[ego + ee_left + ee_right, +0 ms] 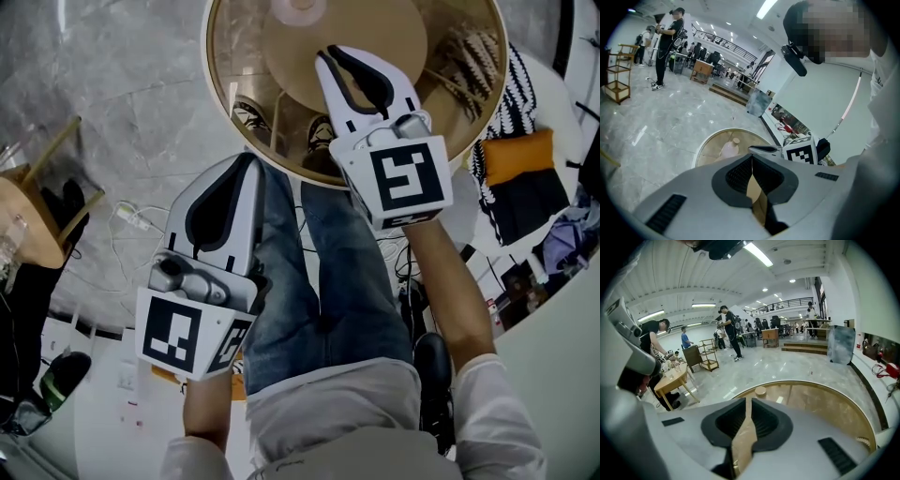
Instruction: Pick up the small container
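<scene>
Left gripper: clenched, its jaws are pressing together on nothing; it is hanging outside the round table, just beside the near rim, above the person's jeans.
Small container: a pale bottle, it is standing upright on the table, well inside the rim, apart from both grippers.
Right gripper: released, its jaws are standing slightly apart with only table glass between them; it is reaching over the table, near the container.

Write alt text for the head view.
The right gripper, jaws slightly apart and empty, reaches over a round glass table. The left gripper, jaws shut, hangs lower by the person's jeans, above a grey marble floor.
</scene>
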A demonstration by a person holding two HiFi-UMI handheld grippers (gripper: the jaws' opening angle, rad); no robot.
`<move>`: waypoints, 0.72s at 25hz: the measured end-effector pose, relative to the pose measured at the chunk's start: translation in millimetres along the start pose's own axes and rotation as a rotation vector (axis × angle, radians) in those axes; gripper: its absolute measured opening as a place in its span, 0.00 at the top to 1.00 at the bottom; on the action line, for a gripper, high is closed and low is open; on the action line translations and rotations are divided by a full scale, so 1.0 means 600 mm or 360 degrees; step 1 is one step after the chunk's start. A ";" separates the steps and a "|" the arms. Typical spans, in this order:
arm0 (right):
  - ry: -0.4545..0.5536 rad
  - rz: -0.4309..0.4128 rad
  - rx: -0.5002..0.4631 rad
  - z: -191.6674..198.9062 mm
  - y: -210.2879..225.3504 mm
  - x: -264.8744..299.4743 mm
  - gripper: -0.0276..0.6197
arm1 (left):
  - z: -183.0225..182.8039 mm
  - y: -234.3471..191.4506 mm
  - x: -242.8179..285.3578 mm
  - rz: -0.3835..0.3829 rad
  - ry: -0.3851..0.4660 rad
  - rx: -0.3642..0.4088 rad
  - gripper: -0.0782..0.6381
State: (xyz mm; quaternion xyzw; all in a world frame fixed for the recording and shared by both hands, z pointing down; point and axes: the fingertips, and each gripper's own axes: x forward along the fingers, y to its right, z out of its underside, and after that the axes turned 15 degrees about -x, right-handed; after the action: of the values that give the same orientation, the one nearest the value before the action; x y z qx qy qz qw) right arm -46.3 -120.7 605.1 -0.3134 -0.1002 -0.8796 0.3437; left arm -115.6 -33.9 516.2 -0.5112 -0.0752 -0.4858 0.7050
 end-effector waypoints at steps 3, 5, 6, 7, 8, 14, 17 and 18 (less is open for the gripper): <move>-0.0008 0.0011 -0.0001 0.002 0.002 0.019 0.88 | -0.005 -0.007 0.004 -0.0001 -0.0003 -0.0007 0.87; -0.0021 0.0019 -0.0002 0.005 0.006 0.031 0.86 | -0.007 -0.013 0.006 -0.0008 -0.0010 -0.0005 0.87; -0.0030 0.0021 0.0002 0.007 0.009 0.038 0.85 | -0.009 -0.017 0.008 -0.0014 -0.0015 0.0000 0.87; -0.0039 0.0022 0.0006 0.010 0.012 0.045 0.84 | -0.010 -0.020 0.010 -0.0019 -0.0021 0.0003 0.87; -0.0048 0.0024 0.0009 0.012 0.015 0.052 0.83 | -0.011 -0.024 0.013 -0.0022 -0.0026 0.0003 0.87; -0.0089 0.0043 0.0007 0.021 0.028 0.085 0.78 | -0.018 -0.043 0.020 -0.0033 -0.0035 -0.0007 0.87; -0.0107 0.0063 0.0001 0.024 0.031 0.098 0.76 | -0.021 -0.049 0.021 -0.0036 -0.0044 -0.0005 0.87; -0.0113 0.0072 -0.0001 0.025 0.032 0.102 0.74 | -0.022 -0.052 0.021 -0.0037 -0.0048 -0.0006 0.87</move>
State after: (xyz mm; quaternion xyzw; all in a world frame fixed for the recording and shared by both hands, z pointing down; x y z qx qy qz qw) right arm -60.9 -162.4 653.9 -0.3466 -0.1049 -0.8600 0.3596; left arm -138.0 -52.0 538.2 -0.5189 -0.0909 -0.4863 0.6971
